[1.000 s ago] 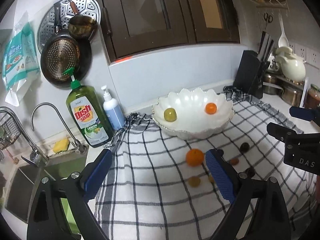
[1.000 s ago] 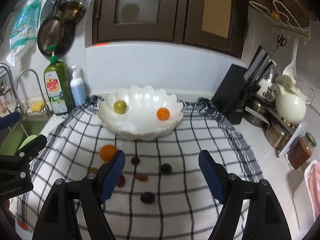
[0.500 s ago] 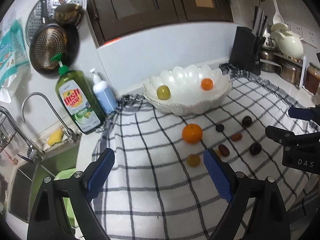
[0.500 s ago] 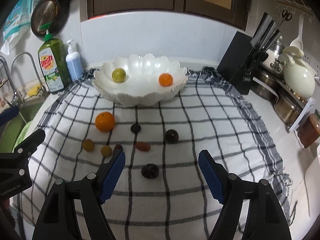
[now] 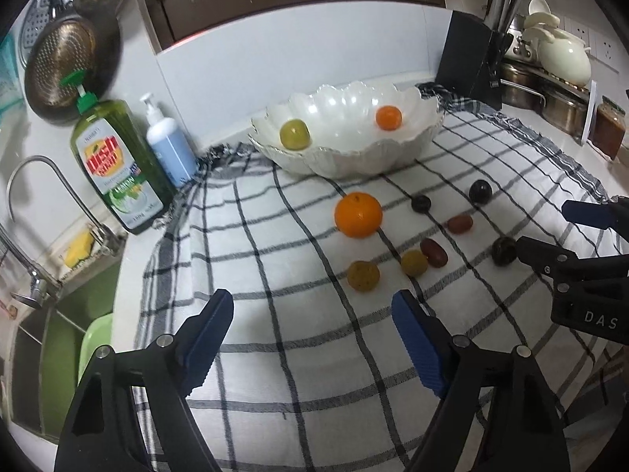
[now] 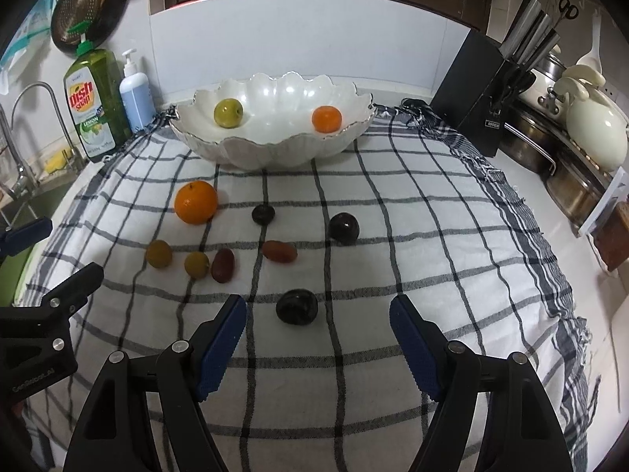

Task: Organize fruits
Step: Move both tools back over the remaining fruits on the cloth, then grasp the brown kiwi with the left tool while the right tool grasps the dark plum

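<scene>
Fruit: we see a large orange (image 6: 195,207), dark plums such as the nearest plum (image 6: 296,306), two reddish dates and small yellow-green fruits loose on the checked cloth (image 6: 432,259) over the surface.
Bowl: the scalloped white bowl (image 6: 275,153) behind them already holds a green fruit (image 6: 228,113) and a small orange (image 6: 326,118).
Handling: we judge the plum light, smooth, apt to roll and bruise; take it across its middle, gently.
Right gripper (image 6: 318,334): jaws wide apart, empty, the plum just ahead between them.
Left gripper (image 5: 310,334): jaws wide apart, empty, above bare cloth.
Surroundings: dish soap bottle (image 6: 96,102) and knife block (image 6: 487,90) flank the bowl.
</scene>
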The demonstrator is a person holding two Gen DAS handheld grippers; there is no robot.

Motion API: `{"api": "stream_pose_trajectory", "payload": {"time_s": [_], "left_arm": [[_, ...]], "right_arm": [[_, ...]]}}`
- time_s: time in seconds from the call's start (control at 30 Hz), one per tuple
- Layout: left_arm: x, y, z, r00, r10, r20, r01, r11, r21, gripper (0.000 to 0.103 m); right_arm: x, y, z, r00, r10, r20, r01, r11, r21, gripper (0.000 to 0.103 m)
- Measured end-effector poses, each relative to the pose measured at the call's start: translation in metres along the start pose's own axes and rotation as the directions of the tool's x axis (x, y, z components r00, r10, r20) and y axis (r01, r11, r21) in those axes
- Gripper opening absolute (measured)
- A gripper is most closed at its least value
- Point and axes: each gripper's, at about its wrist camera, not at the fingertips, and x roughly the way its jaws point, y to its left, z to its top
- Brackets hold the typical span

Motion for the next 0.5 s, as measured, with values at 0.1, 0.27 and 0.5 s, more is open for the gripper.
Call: {"api": "stream_pose_trajectory", "payload": {"time_s": [0.1,0.27,0.5], "left_arm": [[0.009,-0.002,-0.002,1.000,-0.014,-0.013,0.014,1.000,0.012,0.081],[0.021,-0.003,-0.005,0.999,-0.035,-0.021,0.035,0.999,0.015,0.078],[0.040,-0.005,-0.004,0.997,-0.066,-0.048,0.067,0.998,0.011,0.070]], "right_arm": [[0.006,0.000,-0.002,1.000,-0.018,0.002,0.018,1.000,0.002,0.076],[0.014,0.002,-0.006,1.000,-0.014,-0.008,0.014,1.000,0.008,0.075],[0.022,0.004,-0.008,1.000,-0.020,-0.005,0.020,1.000,0.013,0.072]]}}
